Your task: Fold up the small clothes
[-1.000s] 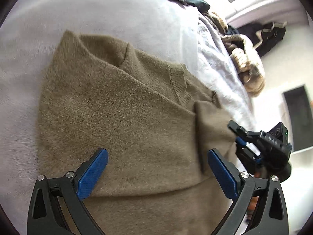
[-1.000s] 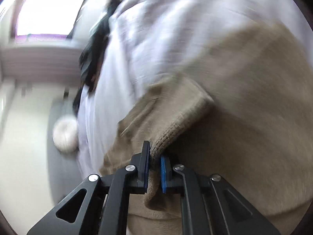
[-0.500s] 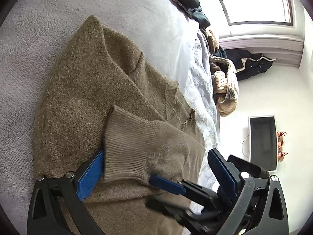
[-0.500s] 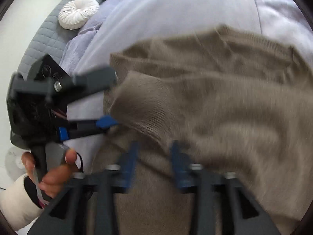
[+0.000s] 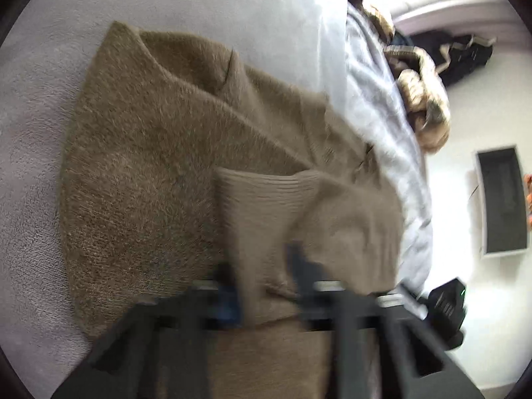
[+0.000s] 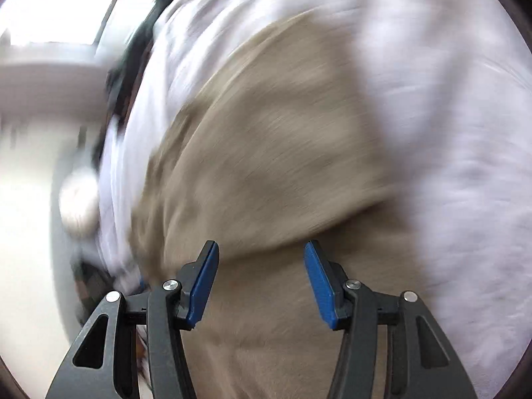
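A: How many garments on the blanket (image 5: 199, 10)?

B: One only. A brown knit sweater (image 5: 149, 166), flat, near the bed's edge. Fills the middle of both views.

A: Sleeves?

B: One on show. A single sleeve (image 5: 266, 206), folded across the body, ribbed cuff (image 5: 266, 183) on top, pointing away from the camera.

A: Grippers?

B: Two. Left gripper (image 5: 264, 286) low over the near end of that sleeve. Badly blurred, but fingers closing together with the knit bunched between them. Clamped on the sleeve, as far as can be told.

A: And the other?

B: Right gripper (image 6: 261, 279) sharp against a smeared background. Two blue pads (image 6: 202, 286), plainly apart. Nothing pinched between them. Hovers over the sweater (image 6: 282, 133), with a folded edge of knit running across just beyond the tips.

A: Touching the cloth?

B: Cannot tell. Too much blur in the fabric.

A: Anything else around?

B: One heap of clothes (image 5: 425, 109) at the far end of the bed, striped and dark pieces mixed, too tangled to count. One round white cushion (image 6: 79, 206) off to the side, blurred. One dark flat rectangle (image 5: 502, 199) on the pale floor beside the bed.

A: Sweater clear of the heap?

B: Yes, well apart, with bare blanket between.
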Demonstrator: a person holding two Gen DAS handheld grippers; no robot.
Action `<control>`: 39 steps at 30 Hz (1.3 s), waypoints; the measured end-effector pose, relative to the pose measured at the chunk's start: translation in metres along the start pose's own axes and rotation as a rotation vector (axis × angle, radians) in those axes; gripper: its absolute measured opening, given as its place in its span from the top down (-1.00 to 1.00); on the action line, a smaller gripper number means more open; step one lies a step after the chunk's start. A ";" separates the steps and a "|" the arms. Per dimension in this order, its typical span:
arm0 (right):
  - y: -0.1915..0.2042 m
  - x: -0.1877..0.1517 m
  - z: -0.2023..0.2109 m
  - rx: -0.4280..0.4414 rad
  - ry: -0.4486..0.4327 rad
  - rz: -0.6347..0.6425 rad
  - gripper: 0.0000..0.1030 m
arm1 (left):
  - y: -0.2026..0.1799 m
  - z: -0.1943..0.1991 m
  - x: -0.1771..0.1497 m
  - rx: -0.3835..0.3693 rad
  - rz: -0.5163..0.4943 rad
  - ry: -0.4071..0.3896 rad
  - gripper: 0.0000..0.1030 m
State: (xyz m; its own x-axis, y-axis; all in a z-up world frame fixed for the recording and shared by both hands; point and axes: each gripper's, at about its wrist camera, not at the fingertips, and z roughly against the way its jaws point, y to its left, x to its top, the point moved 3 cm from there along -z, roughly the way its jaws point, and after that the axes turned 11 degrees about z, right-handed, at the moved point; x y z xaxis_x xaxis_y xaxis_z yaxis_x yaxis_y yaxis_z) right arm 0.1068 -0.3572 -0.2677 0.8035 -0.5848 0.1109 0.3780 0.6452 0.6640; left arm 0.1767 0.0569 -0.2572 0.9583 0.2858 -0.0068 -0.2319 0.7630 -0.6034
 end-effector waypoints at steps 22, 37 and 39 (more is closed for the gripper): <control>0.024 0.054 0.003 -0.144 0.006 0.322 -0.06 | -0.003 0.013 -0.005 0.112 -0.103 0.037 0.89; 0.040 0.094 -0.041 -0.253 0.107 0.464 0.84 | -0.005 0.012 -0.011 0.224 -0.148 0.003 0.88; 0.027 0.094 -0.048 -0.268 0.117 0.444 0.83 | 0.004 0.011 -0.010 0.215 -0.119 -0.004 0.88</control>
State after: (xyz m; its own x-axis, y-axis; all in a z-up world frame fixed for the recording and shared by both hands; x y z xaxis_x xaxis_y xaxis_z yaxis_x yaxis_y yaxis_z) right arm 0.2140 -0.3710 -0.2744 0.9531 -0.1779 0.2448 0.0815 0.9301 0.3582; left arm 0.1648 0.0632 -0.2509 0.9805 0.1883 0.0572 -0.1481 0.8973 -0.4159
